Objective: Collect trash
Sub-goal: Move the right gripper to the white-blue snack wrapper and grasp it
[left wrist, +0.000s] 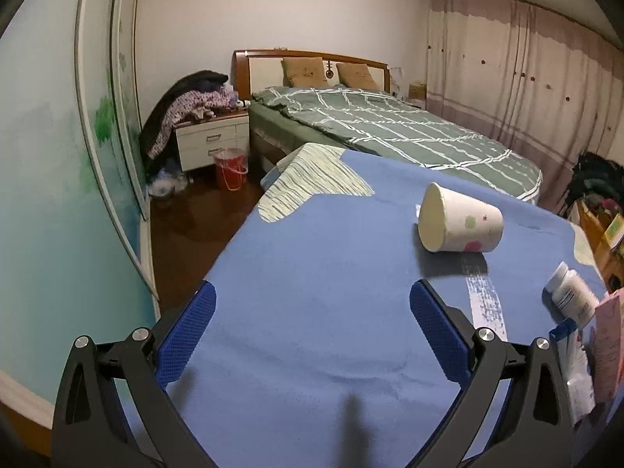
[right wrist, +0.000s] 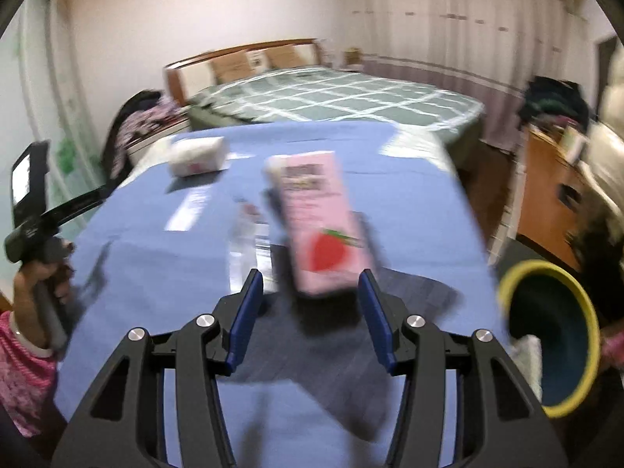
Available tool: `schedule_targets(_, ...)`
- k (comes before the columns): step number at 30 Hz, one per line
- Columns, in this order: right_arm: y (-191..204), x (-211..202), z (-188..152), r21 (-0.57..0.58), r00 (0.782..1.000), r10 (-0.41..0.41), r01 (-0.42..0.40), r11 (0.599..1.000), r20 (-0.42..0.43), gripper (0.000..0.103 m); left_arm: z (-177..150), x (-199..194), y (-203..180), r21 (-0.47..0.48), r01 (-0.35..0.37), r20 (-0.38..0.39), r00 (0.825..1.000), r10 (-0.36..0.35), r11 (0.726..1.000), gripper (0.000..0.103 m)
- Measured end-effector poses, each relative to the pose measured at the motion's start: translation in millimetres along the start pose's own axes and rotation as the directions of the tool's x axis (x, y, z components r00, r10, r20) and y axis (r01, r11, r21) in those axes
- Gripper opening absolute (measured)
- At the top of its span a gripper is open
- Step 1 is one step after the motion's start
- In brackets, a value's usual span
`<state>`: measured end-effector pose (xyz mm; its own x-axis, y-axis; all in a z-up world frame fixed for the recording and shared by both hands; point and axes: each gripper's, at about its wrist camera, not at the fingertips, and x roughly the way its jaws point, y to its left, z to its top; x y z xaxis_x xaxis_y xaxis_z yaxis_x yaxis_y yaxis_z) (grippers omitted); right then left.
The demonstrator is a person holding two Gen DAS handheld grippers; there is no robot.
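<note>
A paper cup (left wrist: 460, 220) with coloured dots lies on its side on the blue cloth (left wrist: 312, 273), ahead and right of my open, empty left gripper (left wrist: 312, 327). A receipt strip (left wrist: 485, 298) lies below the cup. A white bottle (left wrist: 571, 292), a tube (left wrist: 575, 370) and a pink carton (left wrist: 608, 347) lie at the right edge. In the blurred right wrist view the pink strawberry carton (right wrist: 318, 226) lies just ahead of my open right gripper (right wrist: 310, 314), with its near end between the fingertips. The cup (right wrist: 199, 160) is far left there.
A yellow-rimmed dark bin (right wrist: 553, 347) stands right of the table. The left gripper's handle and the person's hand (right wrist: 37, 269) are at the left. A green bed (left wrist: 390, 124), a nightstand (left wrist: 212, 142), a red bucket (left wrist: 231, 167) and curtains (left wrist: 526, 89) lie beyond.
</note>
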<state>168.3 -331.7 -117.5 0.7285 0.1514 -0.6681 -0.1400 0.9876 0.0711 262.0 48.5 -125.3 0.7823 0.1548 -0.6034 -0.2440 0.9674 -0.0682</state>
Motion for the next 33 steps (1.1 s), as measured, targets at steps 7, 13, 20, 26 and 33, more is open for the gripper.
schedule_targets(7,42.3,50.0,16.6,-0.09,0.997,0.017,-0.024,0.996,-0.078,0.049,-2.1,-5.3,-6.5,0.018,-0.019,0.011,1.0,0.018,1.0,0.098)
schedule_targets(13,44.9,86.6,23.0,-0.106,0.99,-0.048,0.034,0.994,-0.133,0.049,-1.8,-4.8,-8.2,0.005,-0.017,0.002,1.0,0.017,1.0,0.098)
schedule_targets(20,46.7,100.5,21.8,-0.135,0.982,-0.124,0.104,0.985,-0.144,0.049,-2.9,-6.5,-8.4,-0.004,-0.018,0.0,1.0,0.018,1.0,0.098)
schedule_targets(26,58.7,105.9,18.2,-0.171,0.98,-0.141,0.116,0.978,-0.144,0.049,-3.0,-4.9,-11.0,0.002,-0.02,0.003,1.0,0.02,1.0,0.098)
schedule_targets(33,49.3,107.5,20.2,-0.092,0.982,-0.076,0.061,0.994,-0.176,0.048,-2.4,-2.4,-11.5,0.0,-0.02,0.001,1.0,0.02,1.0,0.098)
